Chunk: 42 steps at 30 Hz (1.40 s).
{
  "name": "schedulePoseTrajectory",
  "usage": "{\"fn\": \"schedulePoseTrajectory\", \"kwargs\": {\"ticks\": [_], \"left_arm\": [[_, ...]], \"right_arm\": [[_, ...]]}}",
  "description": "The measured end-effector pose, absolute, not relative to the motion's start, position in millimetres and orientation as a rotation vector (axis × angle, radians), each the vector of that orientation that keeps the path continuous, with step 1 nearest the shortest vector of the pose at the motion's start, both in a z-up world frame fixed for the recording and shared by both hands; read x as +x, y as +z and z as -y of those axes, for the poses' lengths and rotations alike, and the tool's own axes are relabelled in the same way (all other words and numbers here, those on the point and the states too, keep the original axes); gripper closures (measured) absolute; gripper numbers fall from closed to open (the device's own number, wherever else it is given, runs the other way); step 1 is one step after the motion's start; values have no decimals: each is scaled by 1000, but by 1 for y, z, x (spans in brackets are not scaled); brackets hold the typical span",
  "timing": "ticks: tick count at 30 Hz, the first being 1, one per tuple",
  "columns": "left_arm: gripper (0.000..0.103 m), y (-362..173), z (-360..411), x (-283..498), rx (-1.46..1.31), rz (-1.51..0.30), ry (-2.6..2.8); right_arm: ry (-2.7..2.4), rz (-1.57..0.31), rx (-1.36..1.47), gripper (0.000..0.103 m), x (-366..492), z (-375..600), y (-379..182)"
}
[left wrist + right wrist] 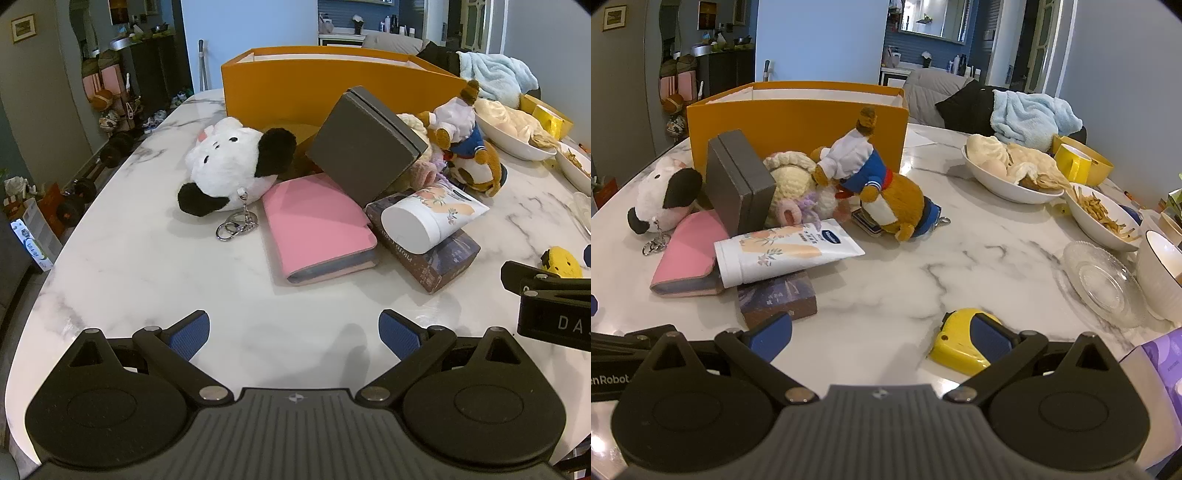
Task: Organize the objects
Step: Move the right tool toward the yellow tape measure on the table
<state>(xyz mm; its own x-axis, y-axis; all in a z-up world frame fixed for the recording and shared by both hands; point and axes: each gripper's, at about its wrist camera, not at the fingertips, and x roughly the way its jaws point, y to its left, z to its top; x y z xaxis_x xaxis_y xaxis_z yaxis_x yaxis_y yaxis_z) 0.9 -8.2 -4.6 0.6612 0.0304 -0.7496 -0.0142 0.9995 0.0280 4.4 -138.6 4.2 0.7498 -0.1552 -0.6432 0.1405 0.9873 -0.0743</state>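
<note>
A pile of objects lies on the marble table (147, 280) in front of an orange box (295, 85) (798, 122). It holds a white-and-black plush (229, 166) (661, 195) with a keyring, a pink wallet (314, 229) (690, 254), a tilted grey box (365, 151) (738, 184), a white tube (432, 218) (786, 251) lying on a dark book (436, 258) (775, 299), and a brown sailor plush (461, 144) (875, 184). My left gripper (293, 334) is open above bare table, short of the pile. My right gripper (881, 338) is open, its right finger beside a yellow tape measure (960, 347) (561, 262).
Bowls of food (1008, 177) (1104, 218), a glass saucer (1104, 280), a white bowl (1160, 273) and a yellow mug (1075, 162) crowd the right side. A blue blanket (1030, 114) lies at the far edge. The table's left edge drops to floor clutter (74, 199).
</note>
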Motion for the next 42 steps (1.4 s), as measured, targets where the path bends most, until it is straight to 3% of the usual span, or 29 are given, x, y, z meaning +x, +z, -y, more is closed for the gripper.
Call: {"fn": "schedulePoseTrajectory", "kwargs": {"ticks": [42], "left_arm": [[0,-13,21,10,54,-856,31]], "right_arm": [[-227,-729,7,1,4,157,-11]]}}
